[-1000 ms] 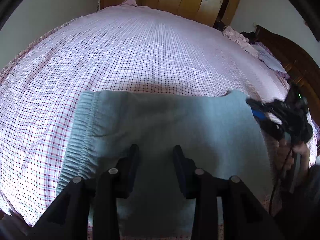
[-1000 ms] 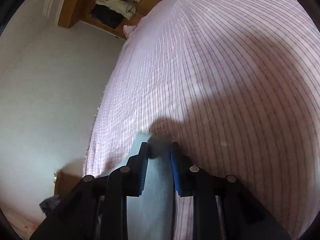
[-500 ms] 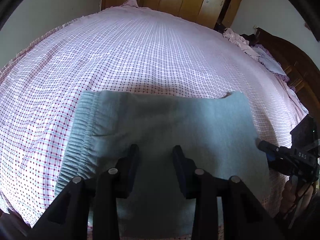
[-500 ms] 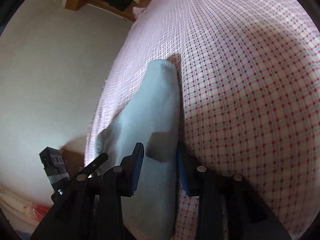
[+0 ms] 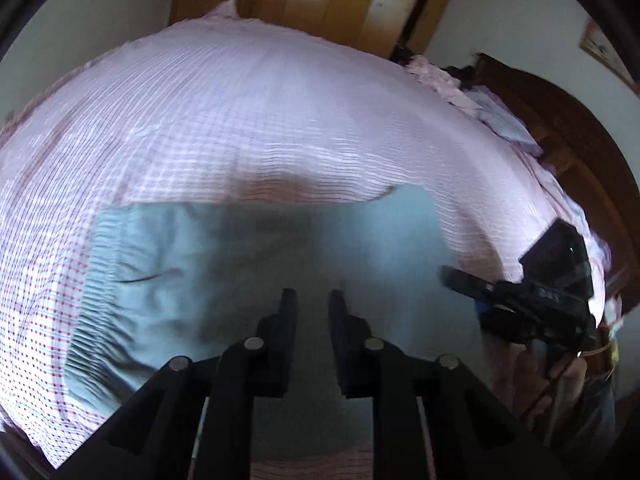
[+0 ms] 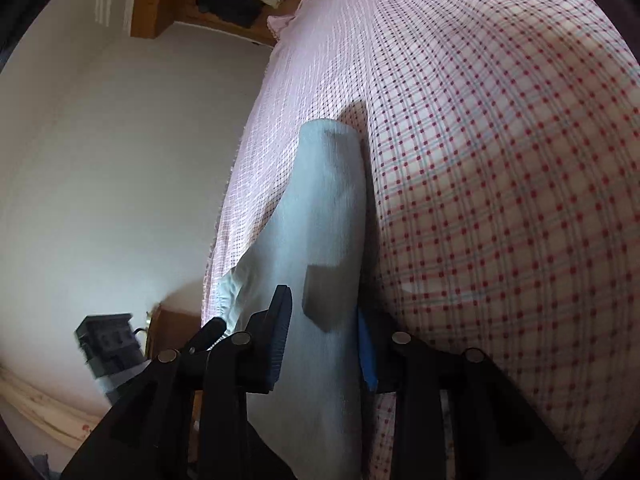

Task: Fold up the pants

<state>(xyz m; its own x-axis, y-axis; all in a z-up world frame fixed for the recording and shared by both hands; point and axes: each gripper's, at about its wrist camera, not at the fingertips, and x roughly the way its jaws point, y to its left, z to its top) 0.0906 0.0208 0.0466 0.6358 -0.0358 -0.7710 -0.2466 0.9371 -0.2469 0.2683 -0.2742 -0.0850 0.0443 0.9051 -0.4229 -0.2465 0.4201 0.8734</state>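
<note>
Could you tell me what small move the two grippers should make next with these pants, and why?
Probably bring the right gripper down to pinch the right end of the pants for another fold toward the waistband. The pants lie flat on the bed in one long rectangle, and both the right and the left gripper are open above them, gripping nothing.

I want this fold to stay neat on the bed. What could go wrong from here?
1. The pants lie near the bedspread's front edge, so a tug toward the person may slide them off.
2. The left gripper hangs open above the cloth; lowering it may drag wrinkles into the bunched waistband.
3. The right gripper, open at the pants' end, could catch only one layer.
</note>
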